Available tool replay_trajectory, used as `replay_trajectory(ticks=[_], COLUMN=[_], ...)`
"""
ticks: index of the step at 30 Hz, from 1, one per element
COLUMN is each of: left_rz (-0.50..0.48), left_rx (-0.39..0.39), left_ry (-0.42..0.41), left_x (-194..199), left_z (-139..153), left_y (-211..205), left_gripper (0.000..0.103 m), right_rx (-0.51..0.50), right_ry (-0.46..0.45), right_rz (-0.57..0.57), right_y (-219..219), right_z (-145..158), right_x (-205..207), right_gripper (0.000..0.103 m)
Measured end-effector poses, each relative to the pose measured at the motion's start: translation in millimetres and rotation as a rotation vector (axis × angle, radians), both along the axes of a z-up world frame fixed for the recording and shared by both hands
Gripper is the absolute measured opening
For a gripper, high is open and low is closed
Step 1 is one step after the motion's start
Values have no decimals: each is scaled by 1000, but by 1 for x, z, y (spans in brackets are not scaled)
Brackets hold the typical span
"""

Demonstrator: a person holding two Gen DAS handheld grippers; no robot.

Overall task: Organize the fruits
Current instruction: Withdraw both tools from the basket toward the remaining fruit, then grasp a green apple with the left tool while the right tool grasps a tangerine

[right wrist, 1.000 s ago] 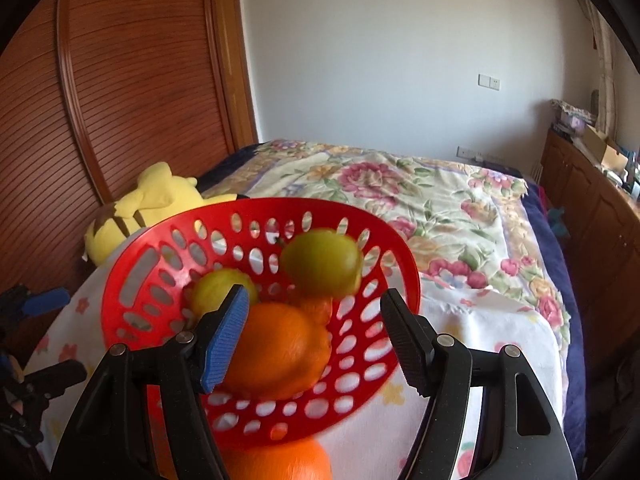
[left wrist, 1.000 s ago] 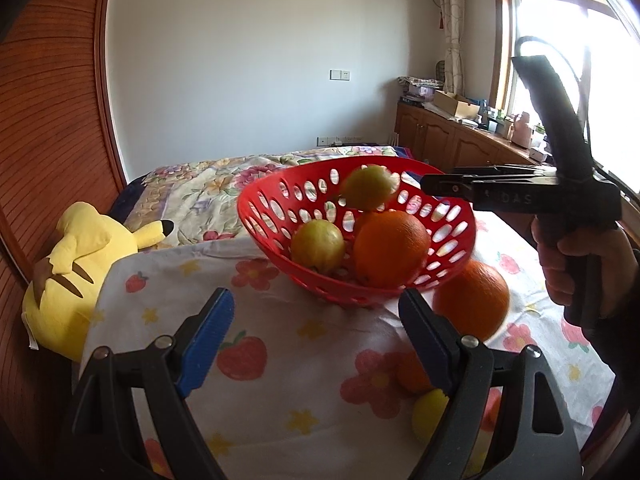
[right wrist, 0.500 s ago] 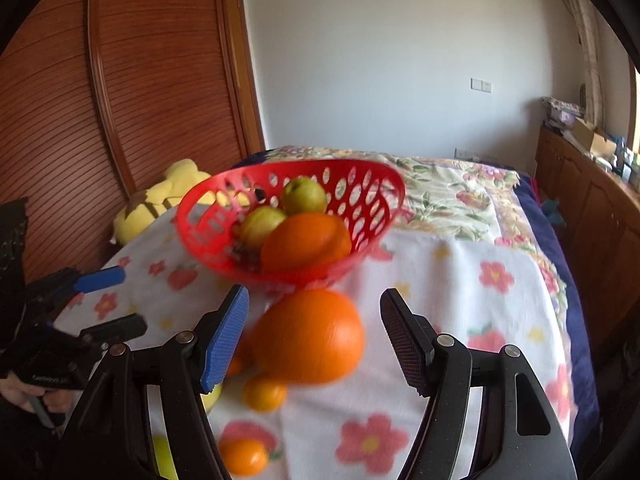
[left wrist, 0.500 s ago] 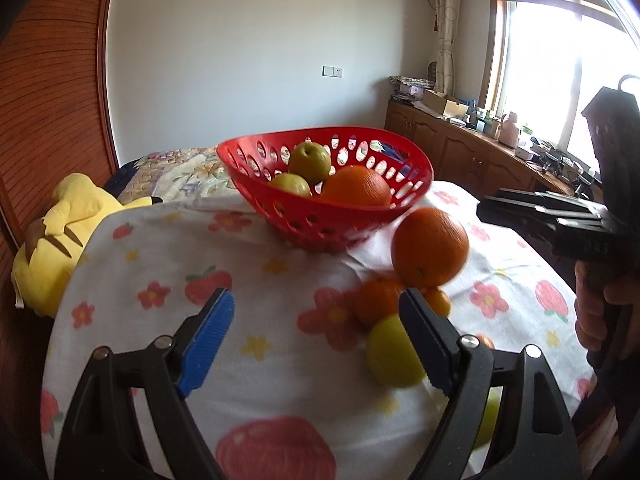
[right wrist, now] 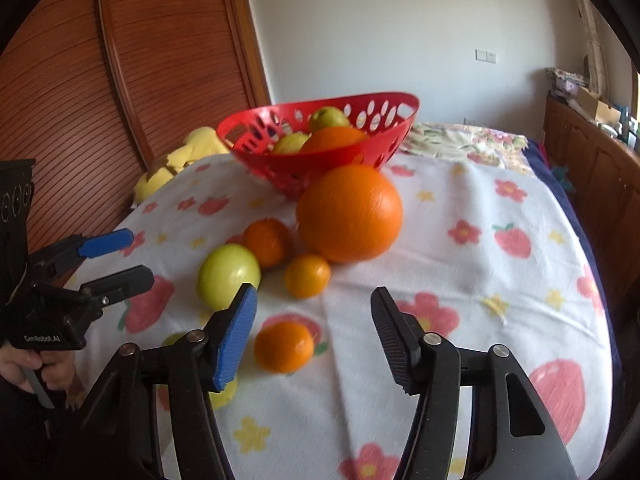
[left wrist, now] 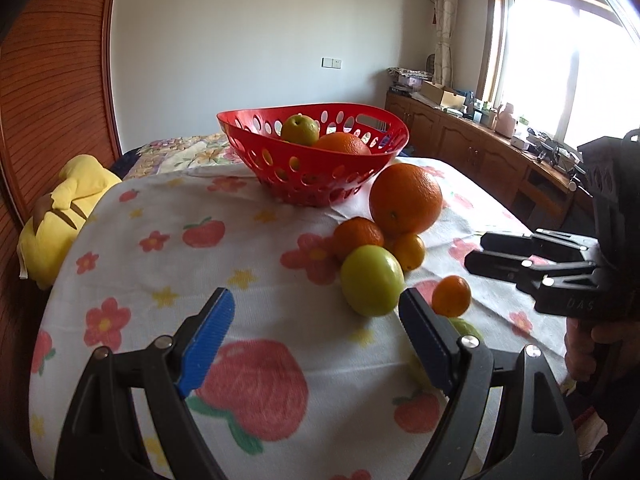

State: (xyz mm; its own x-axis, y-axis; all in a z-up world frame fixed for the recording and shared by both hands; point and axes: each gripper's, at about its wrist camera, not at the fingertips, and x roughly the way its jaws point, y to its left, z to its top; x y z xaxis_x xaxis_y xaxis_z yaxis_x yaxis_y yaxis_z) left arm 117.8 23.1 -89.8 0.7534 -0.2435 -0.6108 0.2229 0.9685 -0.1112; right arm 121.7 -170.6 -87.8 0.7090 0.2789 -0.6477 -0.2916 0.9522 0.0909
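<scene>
A red perforated basket [left wrist: 340,176] [right wrist: 384,136] stands at the far side of the table, holding a green fruit [left wrist: 300,130] and an orange [left wrist: 343,144]. In front of it lie a large orange [left wrist: 405,198] [right wrist: 349,213], a mid-size orange [left wrist: 358,238] [right wrist: 268,242], a small orange [left wrist: 409,251] [right wrist: 307,275], a green apple [left wrist: 372,280] [right wrist: 228,276] and another small orange [left wrist: 451,296] [right wrist: 284,346]. My left gripper [left wrist: 316,340] is open and empty, low over the cloth, near the apple. My right gripper [right wrist: 314,328] is open and empty, around the nearest small orange without touching it.
The table has a white cloth [left wrist: 248,272] with flower and strawberry prints. A yellow plush toy [left wrist: 60,216] lies off the table's left edge. A bed [right wrist: 460,140] is behind the table, a wooden wardrobe [right wrist: 120,80] on the left, cabinets [left wrist: 480,152] under the window.
Both grippers have pulled back from the basket and dropped lower toward the table. The loose fruit in front of the basket has come into view between them.
</scene>
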Motion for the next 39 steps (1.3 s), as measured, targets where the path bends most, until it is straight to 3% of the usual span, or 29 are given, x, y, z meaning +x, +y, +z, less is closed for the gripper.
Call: replay_trajectory(ticks=[17, 23, 39], left_rz=[-13, -27, -124], left_rx=[-14, -22, -24], left_ry=[-5, -9, 18], left_x=[-8, -11, -16], left_z=[-1, 2, -4], left_y=[-6, -10, -48], left_gripper=[84, 84, 84], right_rx=[-7, -17, -94], right_ry=[80, 108, 49], right_rz=[60, 74, -25], right_y=[14, 17, -17], right_z=[-24, -33, -26], right_x=[-2, 1, -12], right_gripper=[52, 39, 38])
